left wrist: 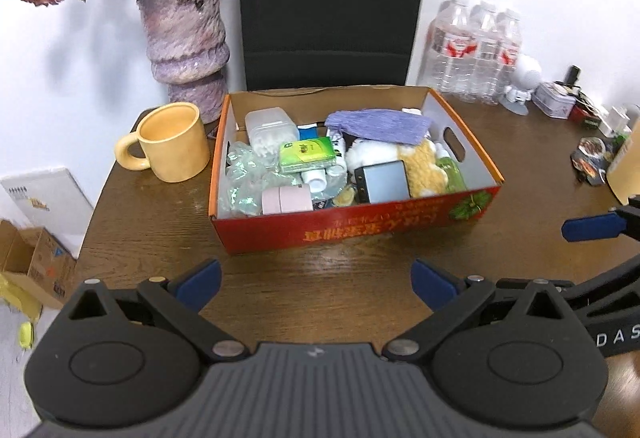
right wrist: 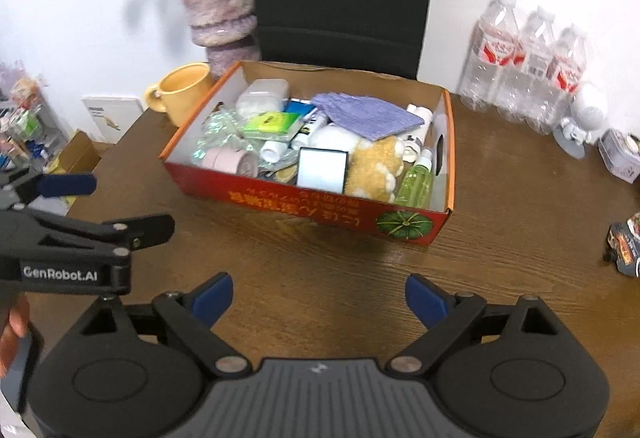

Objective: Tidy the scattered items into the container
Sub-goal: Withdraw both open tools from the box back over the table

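Note:
A red and orange cardboard box [left wrist: 352, 230] [right wrist: 304, 204] stands mid-table, packed with several items: a purple cloth [left wrist: 380, 124] [right wrist: 368, 114], a green tissue pack [left wrist: 306, 154] [right wrist: 274, 124], a plush toy [left wrist: 424, 170] [right wrist: 376, 168], a small mirror [left wrist: 384, 182] [right wrist: 322, 170], a pink roll [left wrist: 286, 200] [right wrist: 232, 160], a green spray bottle [right wrist: 418, 180]. My left gripper [left wrist: 316, 280] is open, held back from the box's near wall over bare wood. My right gripper [right wrist: 318, 296] is open too, nothing between its fingers, also short of the box.
A yellow mug [left wrist: 170, 144] [right wrist: 182, 90] and a purple vase [left wrist: 186, 46] with flowers stand left of the box. A black chair back [left wrist: 332, 2] rises behind. Water bottles [right wrist: 528, 66], a small white figure [right wrist: 582, 120], a tin and packets crowd the table's right side.

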Tool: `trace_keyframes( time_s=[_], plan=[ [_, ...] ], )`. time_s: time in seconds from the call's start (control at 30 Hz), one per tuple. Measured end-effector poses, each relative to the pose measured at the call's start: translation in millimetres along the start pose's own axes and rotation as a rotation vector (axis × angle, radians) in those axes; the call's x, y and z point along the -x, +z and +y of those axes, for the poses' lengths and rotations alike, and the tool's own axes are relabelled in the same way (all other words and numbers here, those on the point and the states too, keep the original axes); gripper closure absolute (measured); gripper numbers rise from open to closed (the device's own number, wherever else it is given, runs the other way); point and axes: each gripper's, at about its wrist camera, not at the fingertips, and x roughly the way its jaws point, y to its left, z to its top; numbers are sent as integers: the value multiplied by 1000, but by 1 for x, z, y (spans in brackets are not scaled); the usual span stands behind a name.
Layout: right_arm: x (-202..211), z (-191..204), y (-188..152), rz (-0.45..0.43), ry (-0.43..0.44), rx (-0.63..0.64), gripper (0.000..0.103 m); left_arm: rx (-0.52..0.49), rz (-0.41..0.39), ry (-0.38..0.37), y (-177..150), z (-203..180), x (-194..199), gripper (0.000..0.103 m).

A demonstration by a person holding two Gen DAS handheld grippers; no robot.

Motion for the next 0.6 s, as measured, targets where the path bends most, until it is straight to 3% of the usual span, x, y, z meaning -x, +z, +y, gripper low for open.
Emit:
trace_keyframes(
  time_s=[0.2,0.33,0.6],
  plan=[
    [-7,7,-54,-42,-14,13,10,-5,-12,22,-47,-4,-3,0],
    [-15,13,-89,-107,-68,38,10,1,-35,37,-81,-5,-7,0],
    [-27,14,-148,-224,-43,-93,10,32,-81,36,-134,-7,-12,0]
  ],
)
